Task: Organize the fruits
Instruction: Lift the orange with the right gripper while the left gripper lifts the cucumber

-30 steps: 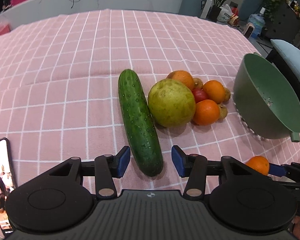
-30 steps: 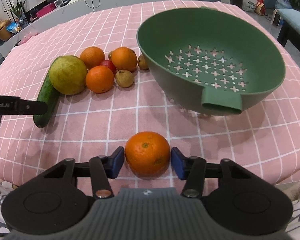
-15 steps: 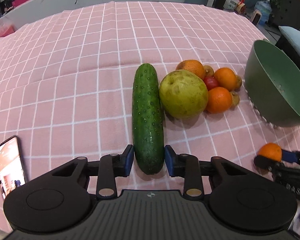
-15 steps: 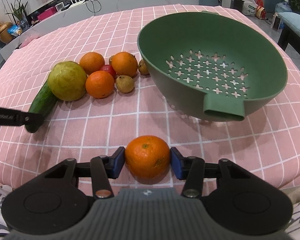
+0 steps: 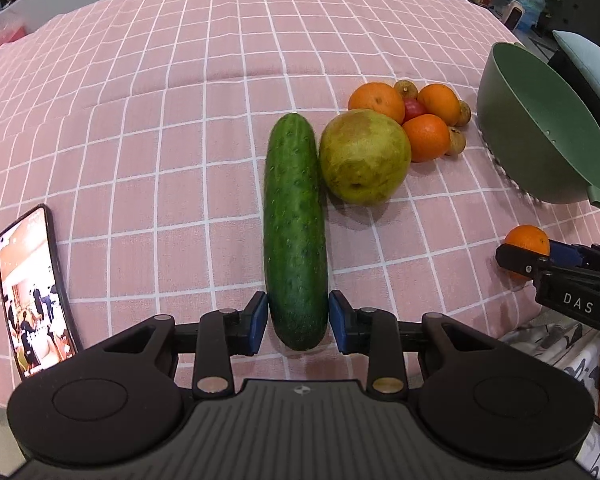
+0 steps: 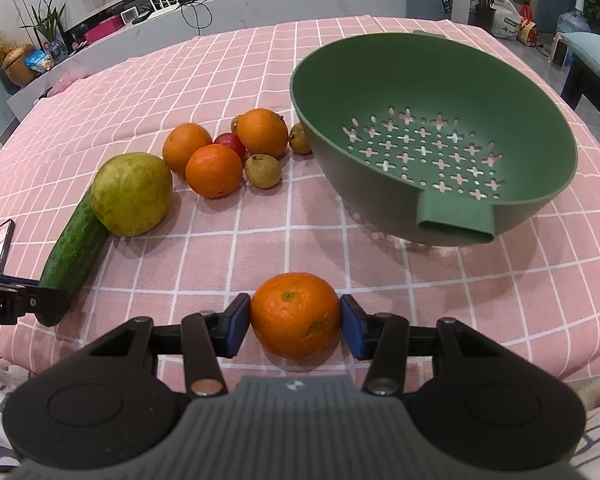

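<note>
— Where's the fruit in relation to the green colander [image 6: 380, 80]?

— Most of it lies in a cluster on the pink checked tabletop [image 5: 140, 120], just to the left of the colander as the right wrist camera sees it. There are three oranges [image 6: 214, 171], with a small red fruit [image 6: 231, 142] tucked among them. A few little brown fruits [image 6: 262, 171] sit round them, and one of those is almost against the colander's wall. The colander itself holds nothing.

— And the big yellow-green one?

— The large yellow-green fruit [image 6: 131, 194] is farther out from the colander, beyond the oranges. The cucumber [image 5: 295, 232] lies flat along its far side, touching it.

— What are the left tongs [image 5: 298, 322] doing?

— They're at the cucumber's near end, the end farthest from the colander. That end is between the blue pads [image 5: 258, 322], which sit against its sides while the jaws are opening.

— The right tongs [image 6: 295, 320]?

— They're clamped on a fourth orange [image 6: 295, 316], with a pad pressed to each side. It's in front of the colander, near its spout and apart from the cluster. I can't tell whether it rests on the cloth or hangs just above.

— Anything else?

— A phone [image 5: 32, 292] with its screen lit, well away from the colander, past the cucumber at the tabletop's edge.
</note>
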